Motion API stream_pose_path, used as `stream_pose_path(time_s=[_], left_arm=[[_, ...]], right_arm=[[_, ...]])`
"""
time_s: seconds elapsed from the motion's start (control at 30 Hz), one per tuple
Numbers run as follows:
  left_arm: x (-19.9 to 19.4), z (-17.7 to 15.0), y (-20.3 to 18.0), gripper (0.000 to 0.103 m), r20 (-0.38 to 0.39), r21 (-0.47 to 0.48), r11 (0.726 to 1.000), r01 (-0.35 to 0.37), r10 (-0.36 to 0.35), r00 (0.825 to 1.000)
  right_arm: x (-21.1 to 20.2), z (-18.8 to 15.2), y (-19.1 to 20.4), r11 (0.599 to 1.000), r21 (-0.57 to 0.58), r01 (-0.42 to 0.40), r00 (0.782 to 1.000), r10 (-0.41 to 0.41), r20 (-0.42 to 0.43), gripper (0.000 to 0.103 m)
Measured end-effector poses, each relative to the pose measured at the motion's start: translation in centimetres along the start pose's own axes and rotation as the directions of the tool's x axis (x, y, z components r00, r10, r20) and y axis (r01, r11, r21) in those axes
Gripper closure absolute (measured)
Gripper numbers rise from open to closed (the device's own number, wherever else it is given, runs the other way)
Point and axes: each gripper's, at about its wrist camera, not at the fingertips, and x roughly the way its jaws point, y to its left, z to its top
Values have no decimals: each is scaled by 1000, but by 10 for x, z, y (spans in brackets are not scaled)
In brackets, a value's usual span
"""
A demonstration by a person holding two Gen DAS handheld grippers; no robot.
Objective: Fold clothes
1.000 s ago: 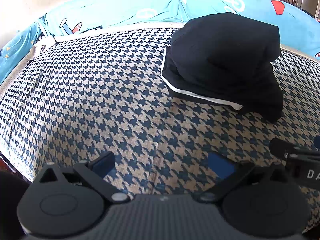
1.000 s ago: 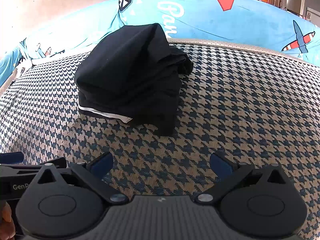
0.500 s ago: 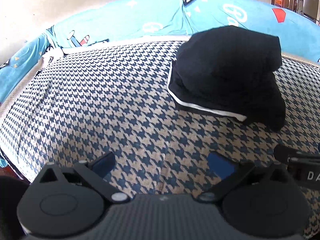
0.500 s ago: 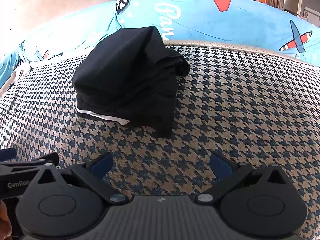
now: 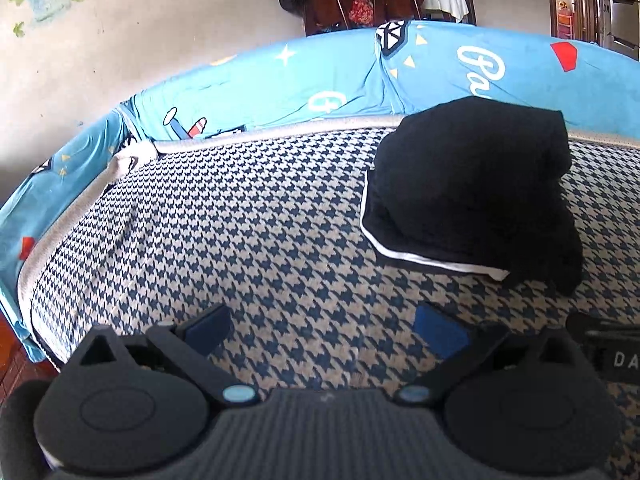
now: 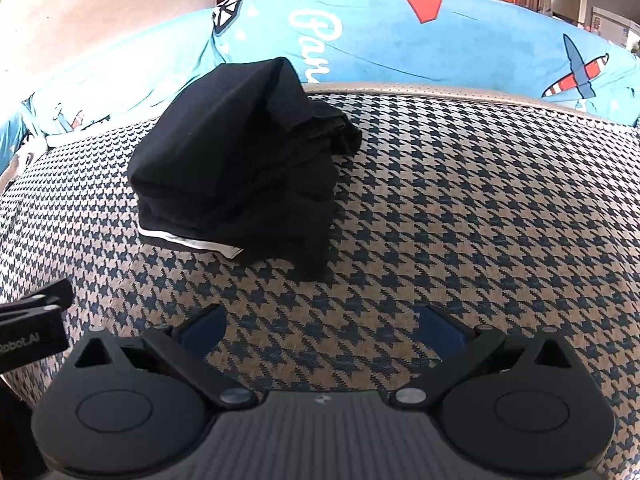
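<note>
A black garment with a white trim edge lies folded in a thick bundle (image 5: pixel 472 196) on the houndstooth cover (image 5: pixel 248 232); the right wrist view has the same bundle (image 6: pixel 240 172) left of centre. My left gripper (image 5: pixel 324 330) hovers open over bare cover, well in front and to the left of the bundle, holding nothing. My right gripper (image 6: pixel 320 330) is open too, in front and to the right of the bundle, with nothing between its fingers. Each gripper's body shows at the edge of the other's view.
A blue cartoon-print cushion (image 5: pixel 320 80) rims the back and left of the seat, also visible behind the bundle as the blue cushion (image 6: pixel 400 40). Wooden chairs (image 5: pixel 360 0) stand behind it against a pale wall. The cover (image 6: pixel 480 208) spreads wide to the right.
Both grippers have drawn back and tilted up from the bundle, so more of the wall and chairs shows. The bundle lies as before, and both grippers stay open.
</note>
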Motion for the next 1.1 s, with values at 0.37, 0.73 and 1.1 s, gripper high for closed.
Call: stream_pose_path(time_s=[0.37,0.73,1.1], left_arm=[[-14,4,-8,0,57,58,997,-41,38,998],[-25,8,-11,0,85,85,995,-50,42,995],[-29,6,-13,0,87,91,995,-41,34,996]], right_arm=[[1,2,-6,998,37,42,999,-42,7,0],[3,3,-7,997,51,59,998,-59,-1,0],[4,2,-8,997,53,62,998,-62,-3,0]])
